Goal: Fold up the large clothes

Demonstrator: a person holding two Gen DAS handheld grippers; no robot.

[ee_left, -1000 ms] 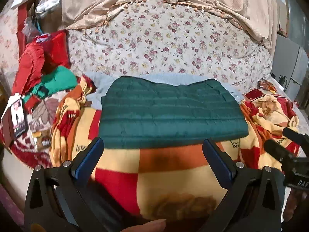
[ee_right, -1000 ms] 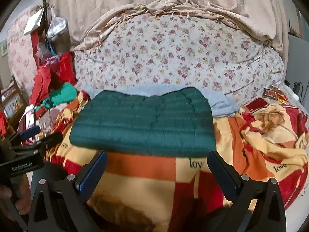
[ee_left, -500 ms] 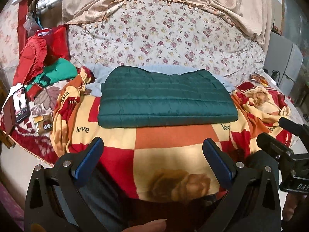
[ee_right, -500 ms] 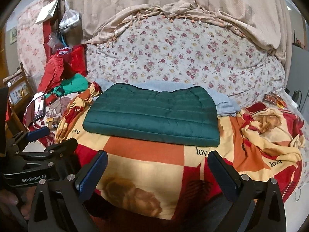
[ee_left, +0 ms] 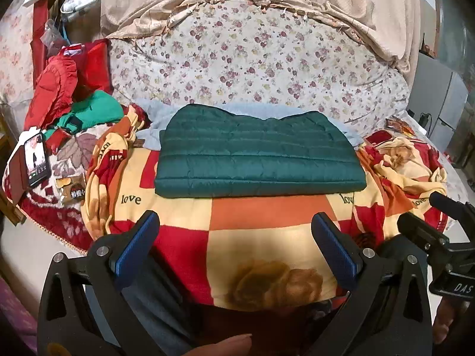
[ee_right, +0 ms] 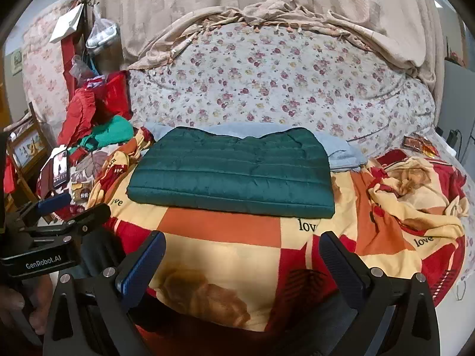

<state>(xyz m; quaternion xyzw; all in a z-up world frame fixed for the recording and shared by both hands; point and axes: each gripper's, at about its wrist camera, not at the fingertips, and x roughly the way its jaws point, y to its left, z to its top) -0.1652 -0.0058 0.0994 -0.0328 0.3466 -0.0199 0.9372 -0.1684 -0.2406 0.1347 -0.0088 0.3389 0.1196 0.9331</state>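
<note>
A folded dark-green quilted jacket (ee_left: 255, 154) lies flat on the red-and-yellow checked blanket (ee_left: 267, 216); nearer than it, left tongs (ee_left: 236, 241) and right tongs (ee_right: 242, 256) gape wide, empty.

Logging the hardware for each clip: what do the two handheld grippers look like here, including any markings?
Both are black, angular two-finger frames with silver screw heads and blue ribbed pads on the inner faces. The left gripper shows white lettering "GenRobot.AI" on its body in the right wrist view. The right gripper shows partial white letters "DAS" on its body in the left wrist view. No cables or sleeves are visible.
</note>
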